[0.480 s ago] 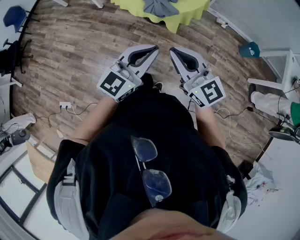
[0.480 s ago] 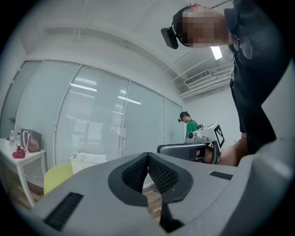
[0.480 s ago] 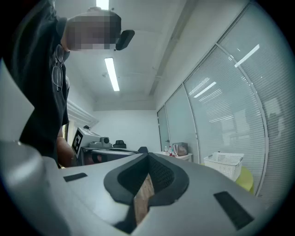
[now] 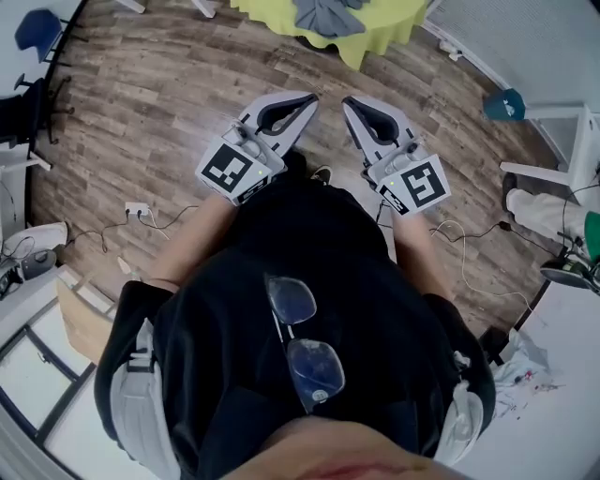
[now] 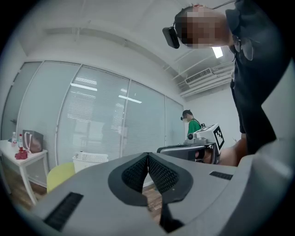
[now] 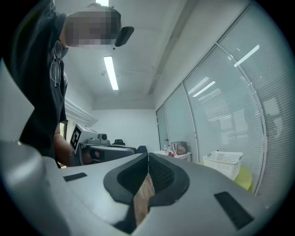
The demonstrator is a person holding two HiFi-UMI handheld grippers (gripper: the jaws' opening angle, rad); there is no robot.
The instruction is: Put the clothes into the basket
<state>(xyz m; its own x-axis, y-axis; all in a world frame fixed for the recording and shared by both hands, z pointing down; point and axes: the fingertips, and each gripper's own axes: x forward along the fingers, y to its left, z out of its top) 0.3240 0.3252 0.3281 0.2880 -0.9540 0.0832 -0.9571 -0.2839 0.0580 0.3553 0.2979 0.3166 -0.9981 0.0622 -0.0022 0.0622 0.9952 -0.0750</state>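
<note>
Head view, left gripper (image 4: 307, 99): held level in front of the chest, jaws closed, nothing in them.
Head view, right gripper (image 4: 349, 103): just beside the left one and also level, jaws closed and empty.
Head view, clothes (image 4: 323, 14): a grey heap on the yellow table (image 4: 380, 33) at the top edge, well apart from both grippers across the wooden floor (image 4: 169, 103).
Head view, step in hand: probably the approach, since no garment is gripped yet.
Left gripper view, jaws: the tips meet, and only floor shows through the gap below them.
Left gripper view, basket (image 5: 90, 161): white and perforated, standing on the yellow table low at the left. The clothes do not show here.
Left gripper view, bystander: a person in green (image 5: 192, 125) stands far off, past the right gripper.
Right gripper view, jaws: pressed together, with nothing clamped.
Right gripper view, basket: at the lower right on the same table, well ahead.
Doing it well, approach: walk up until the heap sits close under both grippers, then tip them down.
Doing it well, jaws: open them before reaching the cloth, since closed tips would only push it.
Doing it well, grip: bite deep into a bunched fold so the loose fabric does not slip or trail.
Doing it well, carry: lift clear of the table edge and release over the basket opening.
</note>
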